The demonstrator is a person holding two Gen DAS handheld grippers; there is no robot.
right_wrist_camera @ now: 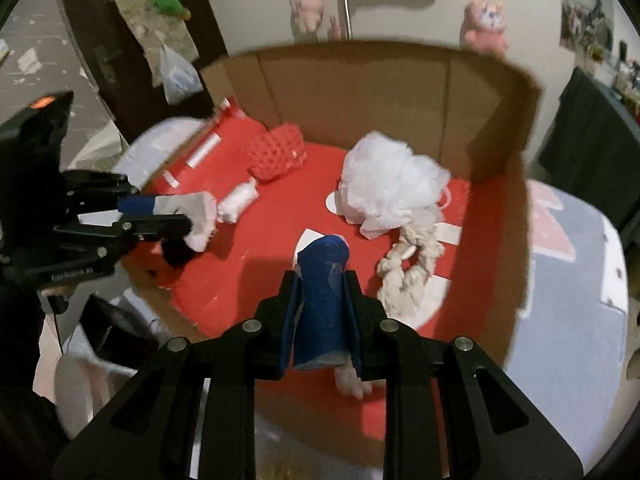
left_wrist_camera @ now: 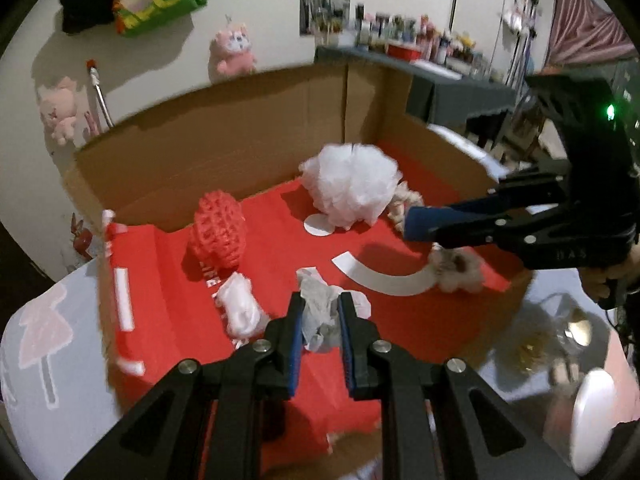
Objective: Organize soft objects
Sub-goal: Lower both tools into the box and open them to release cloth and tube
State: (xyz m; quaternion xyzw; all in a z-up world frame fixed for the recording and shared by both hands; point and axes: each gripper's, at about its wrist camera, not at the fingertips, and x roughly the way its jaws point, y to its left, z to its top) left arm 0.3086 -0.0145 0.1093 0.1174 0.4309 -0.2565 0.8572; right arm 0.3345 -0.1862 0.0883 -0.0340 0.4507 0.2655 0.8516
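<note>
An open cardboard box [left_wrist_camera: 224, 152] with a red floor [right_wrist_camera: 272, 240] holds soft things. My left gripper [left_wrist_camera: 319, 304] is shut on a crumpled white-grey cloth [left_wrist_camera: 320, 308] over the box's near side; it also shows in the right wrist view [right_wrist_camera: 196, 212]. My right gripper [right_wrist_camera: 322, 276] is shut on a blue roll [right_wrist_camera: 322, 300] above the box floor; the roll's end shows in the left wrist view [left_wrist_camera: 418, 224]. In the box lie a white mesh puff [left_wrist_camera: 350, 186], a red knitted ball [left_wrist_camera: 218, 230], a small white bundle [left_wrist_camera: 240, 310] and a white rope toy [right_wrist_camera: 404, 268].
A fluffy beige piece [left_wrist_camera: 456, 272] lies at the box's right edge. The box stands on a pale cloth-covered table [left_wrist_camera: 48, 344]. Pink plush toys [left_wrist_camera: 234, 50] hang on the wall behind. A cluttered dark table [left_wrist_camera: 440, 80] stands at the back right.
</note>
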